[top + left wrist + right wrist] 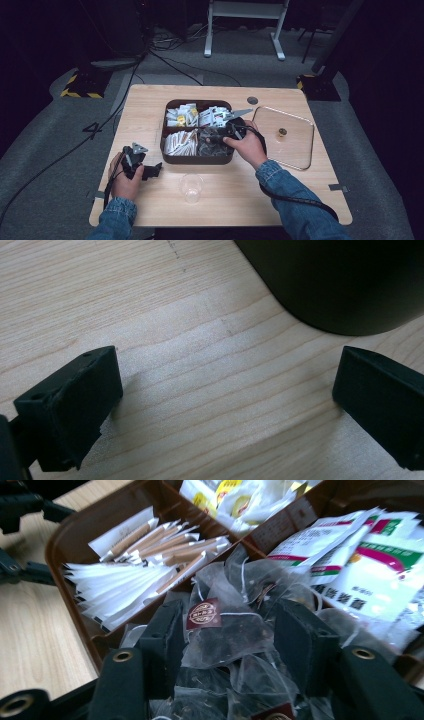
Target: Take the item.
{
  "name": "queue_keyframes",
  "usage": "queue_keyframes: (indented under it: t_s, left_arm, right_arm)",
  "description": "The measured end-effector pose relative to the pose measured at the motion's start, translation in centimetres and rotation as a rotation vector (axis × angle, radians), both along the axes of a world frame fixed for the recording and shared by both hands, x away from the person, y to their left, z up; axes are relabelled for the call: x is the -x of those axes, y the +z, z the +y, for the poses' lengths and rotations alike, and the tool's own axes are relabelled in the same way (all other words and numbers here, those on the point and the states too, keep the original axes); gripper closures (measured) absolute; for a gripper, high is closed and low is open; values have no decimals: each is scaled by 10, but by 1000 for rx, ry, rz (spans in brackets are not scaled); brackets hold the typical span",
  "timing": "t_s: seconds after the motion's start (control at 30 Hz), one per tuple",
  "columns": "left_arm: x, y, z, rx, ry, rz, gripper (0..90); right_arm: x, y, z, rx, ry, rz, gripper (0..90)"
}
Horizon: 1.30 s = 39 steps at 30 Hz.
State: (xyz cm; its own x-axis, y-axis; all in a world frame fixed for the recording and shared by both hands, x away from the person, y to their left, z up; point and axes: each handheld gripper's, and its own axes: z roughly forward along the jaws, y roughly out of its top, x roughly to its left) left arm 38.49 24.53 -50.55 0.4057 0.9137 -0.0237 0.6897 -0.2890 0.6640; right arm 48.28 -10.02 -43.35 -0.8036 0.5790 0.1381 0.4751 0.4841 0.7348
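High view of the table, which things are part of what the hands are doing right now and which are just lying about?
In use:
right gripper, jaws either side of a mesh tea bag
brown four-compartment box

Lying about:
left gripper, open, on the wooden table
clear plastic lid
clear plastic cup

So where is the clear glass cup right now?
In the high view, the clear glass cup stands on the wooden table near its front edge, just in front of the brown compartment box, between the left gripper and the person's right forearm.
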Motion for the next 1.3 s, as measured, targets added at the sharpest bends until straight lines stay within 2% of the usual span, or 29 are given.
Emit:
queue_keyframes:
  t_s: [0.1,0.2,0.27,0.3,0.47,0.5,0.6,0.73,0.97,1.17,1.2,1.23,1.3]
  left_arm:
    - [0,0,0,0,0,0,0]
    - [0,0,0,0,0,0,0]
    - [0,0,0,1,0,2,0]
    - [0,0,0,0,0,0,0]
    - [0,0,0,1,0,1,0]
    - [0,0,0,1,0,1,0]
    - [0,0,0,0,0,0,0]
    - [0,0,0,0,0,0,0]
    - [0,0,0,1,0,1,0]
    - [0,0,0,0,0,0,0]
    - [0,0,0,1,0,2,0]
    - [0,0,0,-1,0,0,0]
    - [0,0,0,1,1,1,0]
  right_arm:
    - [0,-6,6,9,18,25,426]
    - [1,-12,10,27,19,28,447]
    - [0,-14,10,46,12,22,491]
    - [-1,-15,9,67,9,16,562]
    - [-1,-15,10,106,13,4,636]
    - [0,-13,11,119,19,-7,720]
    - [2,-12,12,130,22,-19,744]
    - [3,-11,11,110,22,-28,782]
    - [3,-7,5,56,9,-18,790]
    - [5,-1,-1,-4,1,-17,791]
    - [5,2,-3,-30,-4,-13,791]
    - [5,2,-3,-30,-4,-13,791]
    - [5,5,-5,-66,-4,-7,791]
